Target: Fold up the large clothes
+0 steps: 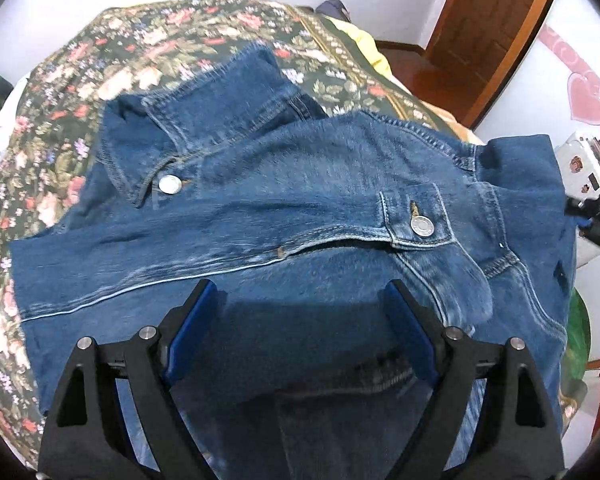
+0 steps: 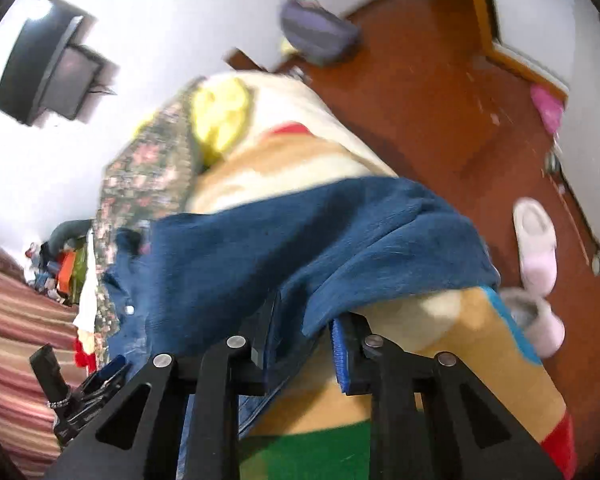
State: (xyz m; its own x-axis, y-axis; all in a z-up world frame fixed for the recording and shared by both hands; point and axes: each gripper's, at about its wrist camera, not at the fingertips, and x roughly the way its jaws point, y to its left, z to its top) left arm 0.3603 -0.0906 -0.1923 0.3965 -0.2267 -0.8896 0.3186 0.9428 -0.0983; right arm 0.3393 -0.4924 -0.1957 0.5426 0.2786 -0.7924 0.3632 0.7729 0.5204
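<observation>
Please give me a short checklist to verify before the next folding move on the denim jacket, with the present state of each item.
1. Left gripper open above the denim jacket: ok, fingers wide apart, nothing between them.
2. Right gripper has an edge of the jacket: denim lies between its fingers; whether the pads press firmly, cannot tell, the picture is blurred.
3. Jacket flat on the floral bedspread: not ok, the collar and a folded-over panel are bunched.
4. Jacket fully on the bed: not ok, the right-wrist view shows denim hanging over the bed edge.
5. Slippers on the floor, away from the cloth: ok.
</observation>
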